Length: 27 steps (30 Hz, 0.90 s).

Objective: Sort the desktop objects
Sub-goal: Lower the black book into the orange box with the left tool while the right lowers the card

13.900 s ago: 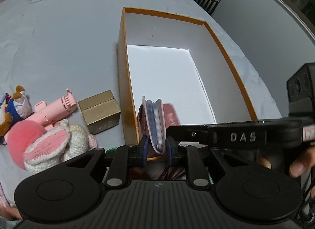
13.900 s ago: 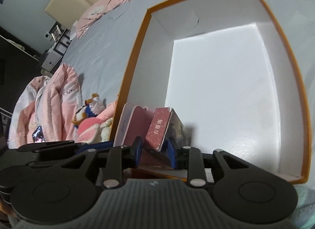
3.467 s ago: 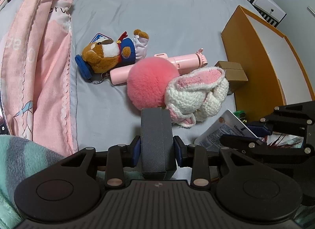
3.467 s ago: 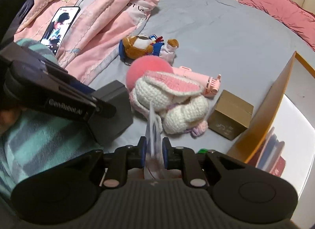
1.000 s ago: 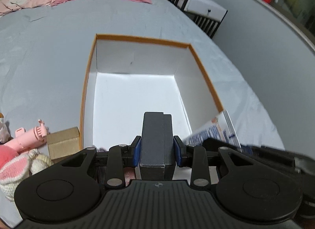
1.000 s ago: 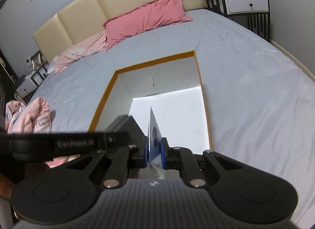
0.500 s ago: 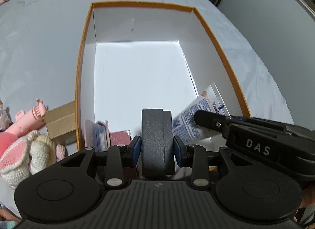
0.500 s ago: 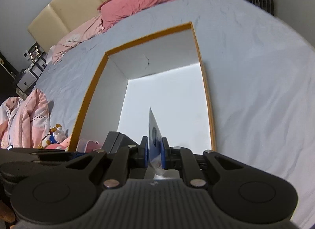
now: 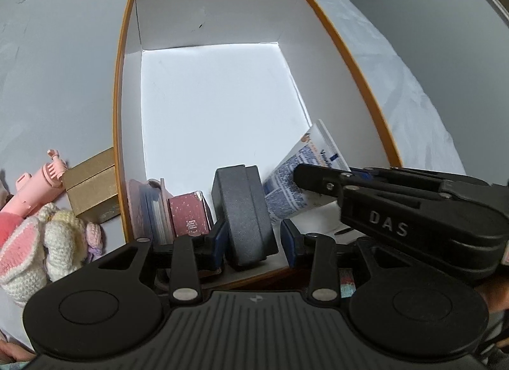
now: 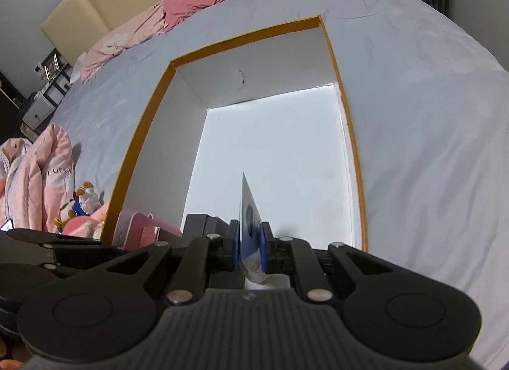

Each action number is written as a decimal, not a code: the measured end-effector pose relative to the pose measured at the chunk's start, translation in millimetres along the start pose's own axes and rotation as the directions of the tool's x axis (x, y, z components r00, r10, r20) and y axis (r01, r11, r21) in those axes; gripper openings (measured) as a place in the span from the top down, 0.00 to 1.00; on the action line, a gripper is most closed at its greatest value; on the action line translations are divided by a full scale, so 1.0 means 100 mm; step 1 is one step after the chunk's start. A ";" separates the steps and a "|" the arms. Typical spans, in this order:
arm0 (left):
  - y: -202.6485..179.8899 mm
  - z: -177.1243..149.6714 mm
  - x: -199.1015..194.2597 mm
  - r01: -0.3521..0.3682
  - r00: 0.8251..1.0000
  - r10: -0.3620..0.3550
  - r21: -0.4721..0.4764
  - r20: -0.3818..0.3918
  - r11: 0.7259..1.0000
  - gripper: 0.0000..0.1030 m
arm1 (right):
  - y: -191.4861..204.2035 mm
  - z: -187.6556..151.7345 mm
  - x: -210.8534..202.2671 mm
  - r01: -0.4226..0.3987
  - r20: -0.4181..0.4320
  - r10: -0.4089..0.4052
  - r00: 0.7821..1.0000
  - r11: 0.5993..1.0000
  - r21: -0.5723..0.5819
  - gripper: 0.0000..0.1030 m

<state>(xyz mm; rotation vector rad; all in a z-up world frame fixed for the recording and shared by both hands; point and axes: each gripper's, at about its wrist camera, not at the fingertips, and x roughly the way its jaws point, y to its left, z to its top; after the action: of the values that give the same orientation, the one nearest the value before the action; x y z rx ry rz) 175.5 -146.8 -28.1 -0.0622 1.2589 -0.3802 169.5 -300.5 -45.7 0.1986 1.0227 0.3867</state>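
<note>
Because the dark case (image 9: 245, 207) already stands beside the books (image 9: 178, 207) at the box (image 9: 119, 89)'s six o'clock end, the left gripper (image 9: 254, 239) is opening off it, while the right gripper (image 10: 251, 252) pinches a flat packet (image 10: 249, 210) upright to slot in at its three o'clock.

The left tongs (image 9: 254, 241) are opening around a dark grey case (image 9: 243, 207) standing inside the orange-rimmed box (image 9: 346, 61).

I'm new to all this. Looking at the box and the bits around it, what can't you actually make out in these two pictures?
- Small print on the flat white-and-blue packet: too small in the left wrist view, edge-on in the right.
- Bottom of the dark grey textured case: hidden behind the left gripper, whose jaws are opening.
- Near corner of the orange-rimmed white box: covered by both tools.
- Pink fluffy toy: cut off by the left edge.
</note>
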 end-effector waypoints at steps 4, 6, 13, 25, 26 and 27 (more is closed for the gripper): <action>0.04 -0.04 -0.18 0.041 0.999 -0.042 0.021 0.034 0.999 0.59 | 0.04 0.01 0.02 0.020 0.005 -0.020 1.000 1.000 -0.020 0.88; 0.10 -0.07 -0.33 0.051 0.995 -0.052 0.017 0.081 0.999 0.59 | 0.06 0.00 0.03 0.030 0.001 -0.030 1.000 0.999 -0.031 0.88; 0.48 -0.13 -0.67 0.021 0.976 0.002 -0.104 0.218 0.994 0.59 | 0.18 -0.08 0.07 0.031 -0.032 -0.033 0.999 0.998 -0.056 0.88; 0.74 -0.29 -0.71 0.010 0.976 0.023 -0.150 0.216 0.989 0.59 | 0.44 -0.18 0.08 0.067 -0.074 -0.076 0.994 0.991 -0.114 0.82; 0.75 -0.33 -0.72 0.014 0.977 0.019 -0.151 0.213 0.988 0.59 | 0.45 -0.19 0.06 0.069 -0.072 -0.078 0.994 0.991 -0.113 0.82; 0.77 -0.35 -0.73 0.016 0.978 0.016 -0.152 0.209 0.988 0.59 | 0.46 -0.19 0.05 0.073 -0.068 -0.081 0.994 0.991 -0.113 0.82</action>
<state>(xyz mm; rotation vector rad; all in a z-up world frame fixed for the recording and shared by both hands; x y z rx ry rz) 143.2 -46.4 8.2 -0.2280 1.0768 -0.2685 144.9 -256.8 -43.8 0.0456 1.0739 0.3815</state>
